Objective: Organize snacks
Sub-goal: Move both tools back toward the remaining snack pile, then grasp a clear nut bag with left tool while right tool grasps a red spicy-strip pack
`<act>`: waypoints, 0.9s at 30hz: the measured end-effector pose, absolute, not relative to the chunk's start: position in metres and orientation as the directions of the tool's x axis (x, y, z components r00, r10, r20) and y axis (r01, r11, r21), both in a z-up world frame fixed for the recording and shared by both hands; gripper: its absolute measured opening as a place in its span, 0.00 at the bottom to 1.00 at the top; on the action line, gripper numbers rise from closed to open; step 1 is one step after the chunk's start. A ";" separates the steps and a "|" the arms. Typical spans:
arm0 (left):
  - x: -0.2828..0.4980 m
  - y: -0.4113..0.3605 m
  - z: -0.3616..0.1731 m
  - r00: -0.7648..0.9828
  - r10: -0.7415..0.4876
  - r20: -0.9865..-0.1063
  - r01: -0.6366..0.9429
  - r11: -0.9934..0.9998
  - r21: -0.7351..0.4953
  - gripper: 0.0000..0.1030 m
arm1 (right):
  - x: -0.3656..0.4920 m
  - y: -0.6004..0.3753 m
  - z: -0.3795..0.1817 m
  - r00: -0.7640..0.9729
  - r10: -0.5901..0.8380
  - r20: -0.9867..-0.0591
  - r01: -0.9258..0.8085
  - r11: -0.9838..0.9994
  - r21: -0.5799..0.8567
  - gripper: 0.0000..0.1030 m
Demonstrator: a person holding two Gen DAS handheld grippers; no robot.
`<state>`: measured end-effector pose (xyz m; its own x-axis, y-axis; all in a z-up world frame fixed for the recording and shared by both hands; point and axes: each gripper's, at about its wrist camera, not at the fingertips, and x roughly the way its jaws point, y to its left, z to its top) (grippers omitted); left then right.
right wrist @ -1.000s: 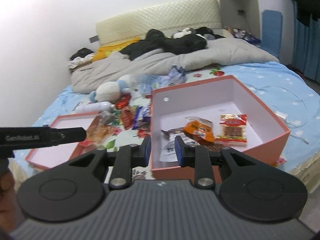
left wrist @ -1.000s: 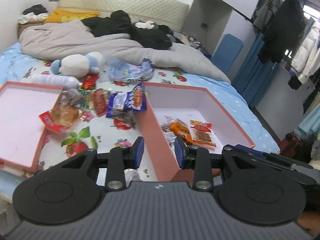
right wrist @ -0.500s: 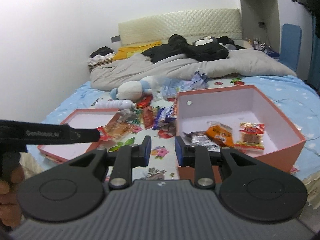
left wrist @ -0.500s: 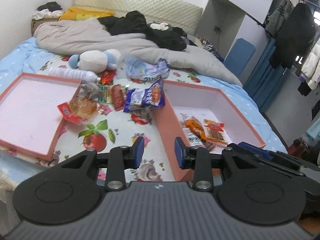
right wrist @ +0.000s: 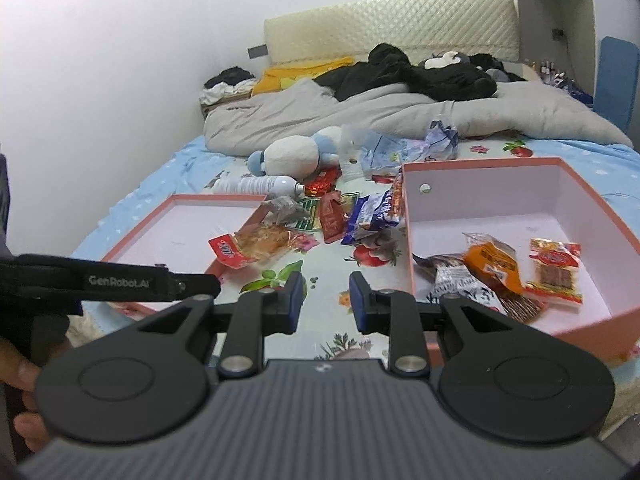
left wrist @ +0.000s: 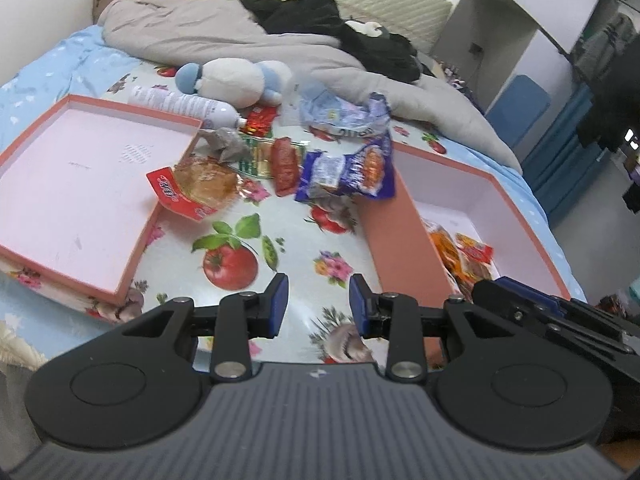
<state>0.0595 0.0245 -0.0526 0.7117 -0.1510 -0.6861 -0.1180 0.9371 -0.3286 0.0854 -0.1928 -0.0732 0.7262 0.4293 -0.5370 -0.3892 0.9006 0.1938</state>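
Above near bed (left wrist: 236, 292) edge — both grippers, left gripper (left wrist: 318, 304) and right gripper (right wrist: 325, 298), backed off from pink box (right wrist: 520, 168); jaws spread, empty — next snack pile (left wrist: 332, 168) unpicked.

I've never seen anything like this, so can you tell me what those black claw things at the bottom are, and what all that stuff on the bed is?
Those are grabbing tools a person holds, one in each hand, each carrying a camera that looks out along its two fingers. One picture comes from the left gripper, the other from the right gripper. Both are open and hold nothing.

On the bed is a deep pink box with a few snack packets inside, like the orange packet. Its shallow lid lies beside it. Between them lie loose snacks: a bread packet resting on the lid's edge and a purple packet leaning against the box. Behind are a plush toy and a bottle.
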 end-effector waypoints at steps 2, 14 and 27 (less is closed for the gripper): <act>0.073 0.034 -0.056 0.709 -0.143 -0.691 -0.131 0.935 -0.328 0.37 | 0.099 -0.187 -0.074 0.721 0.432 -0.542 -0.392 0.899 0.194 0.28; 0.176 0.088 -0.093 0.678 -0.115 -0.726 -0.208 0.917 -0.339 0.37 | 0.190 -0.141 -0.099 0.669 0.426 -0.609 -0.405 0.896 0.181 0.28; 0.294 0.136 -0.132 0.664 -0.095 -0.742 -0.245 0.910 -0.335 0.78 | 0.276 -0.089 -0.139 0.641 0.436 -0.631 -0.418 0.888 0.189 0.68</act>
<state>0.2936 0.1360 -0.1321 0.6641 -0.0945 -0.7416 -0.2449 0.9097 -0.3353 0.2758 -0.0889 -0.1394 0.6409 0.4365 -0.6315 -0.4184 0.8883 0.1894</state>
